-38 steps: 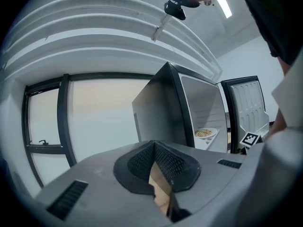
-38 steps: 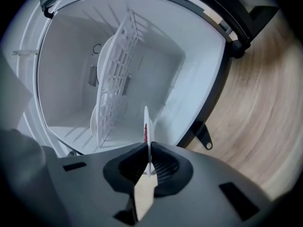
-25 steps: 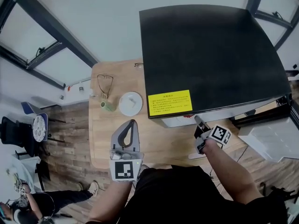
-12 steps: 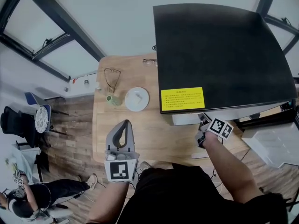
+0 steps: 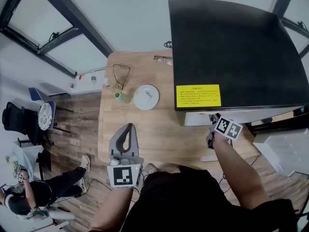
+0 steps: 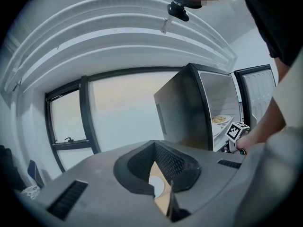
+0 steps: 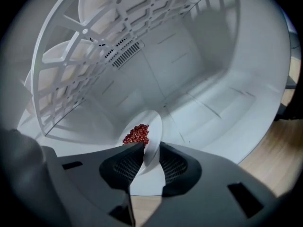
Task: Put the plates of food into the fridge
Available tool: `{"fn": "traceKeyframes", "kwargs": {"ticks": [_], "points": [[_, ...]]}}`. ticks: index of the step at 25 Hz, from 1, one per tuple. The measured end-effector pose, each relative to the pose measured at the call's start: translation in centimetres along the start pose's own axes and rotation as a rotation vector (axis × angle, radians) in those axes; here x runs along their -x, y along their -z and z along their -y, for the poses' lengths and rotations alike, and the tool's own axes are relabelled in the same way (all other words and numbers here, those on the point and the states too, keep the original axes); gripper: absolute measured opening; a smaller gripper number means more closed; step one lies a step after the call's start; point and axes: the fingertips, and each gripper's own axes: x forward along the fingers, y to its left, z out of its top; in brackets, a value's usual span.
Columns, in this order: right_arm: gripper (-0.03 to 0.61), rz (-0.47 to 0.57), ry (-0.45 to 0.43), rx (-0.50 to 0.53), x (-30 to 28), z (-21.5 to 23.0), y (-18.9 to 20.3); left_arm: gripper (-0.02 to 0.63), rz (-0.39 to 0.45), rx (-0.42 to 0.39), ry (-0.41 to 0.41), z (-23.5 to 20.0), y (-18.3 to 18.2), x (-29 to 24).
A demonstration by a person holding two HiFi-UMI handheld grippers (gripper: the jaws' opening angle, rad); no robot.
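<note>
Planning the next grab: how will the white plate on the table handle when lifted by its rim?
The plate looks flat and stiff, so it likely won't flex but may tip from a one-sided rim grip. Its smooth white surface could be slippery; probably breakable.

Pale wooden table on plank floor — dark-framed windows, white walls

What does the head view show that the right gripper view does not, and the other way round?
Only the head view shows the black top of the fridge with its yellow label, and on the table a white plate, a green cup and glasses.

Only the right gripper view shows the white shelf inside and a plate of red food, its rim between the jaws, which have just been opening.

Both show the fridge and the right gripper.
</note>
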Motion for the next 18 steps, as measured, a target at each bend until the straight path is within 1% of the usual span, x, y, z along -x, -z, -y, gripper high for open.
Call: {"fn": "traceKeyframes", "kwargs": {"ticks": [4, 6, 8, 10, 11, 13, 15, 18], "points": [[0.109, -0.015, 0.066, 0.068, 0.3, 1.0, -0.2, 0.003, 0.022, 0.010, 0.000, 0.0, -0.7, 0.3], [0.110, -0.030, 0.100, 0.139, 0.3, 1.3, -0.2, 0.003, 0.025, 0.002, 0.001, 0.1, -0.8, 0.3], [0.135, -0.030, 0.139, 0.228, 0.4, 1.5, -0.5, 0.003, 0.030, -0.014, 0.007, 0.2, -1.0, 0.3], [0.159, -0.012, 0.170, 0.307, 0.7, 1.5, -1.1, 0.003, 0.036, -0.017, 0.014, 0.4, -1.3, 0.4], [0.161, 0.001, 0.174, 0.335, 1.0, 1.4, -1.5, 0.003, 0.037, -0.017, 0.018, 0.6, -1.5, 0.4], [0.161, 0.035, 0.164, 0.373, 1.7, 1.0, -2.0, 0.003, 0.049, 0.000, 0.023, 0.7, -1.9, 0.4], [0.161, 0.076, 0.132, 0.400, 2.7, 0.3, -2.4, 0.003, 0.059, 0.010, 0.026, 0.9, -2.2, 0.4], [0.160, 0.131, 0.066, 0.422, 4.9, -1.1, -2.8, 0.003, 0.066, -0.006, 0.040, 1.3, -2.4, 0.3]]}}
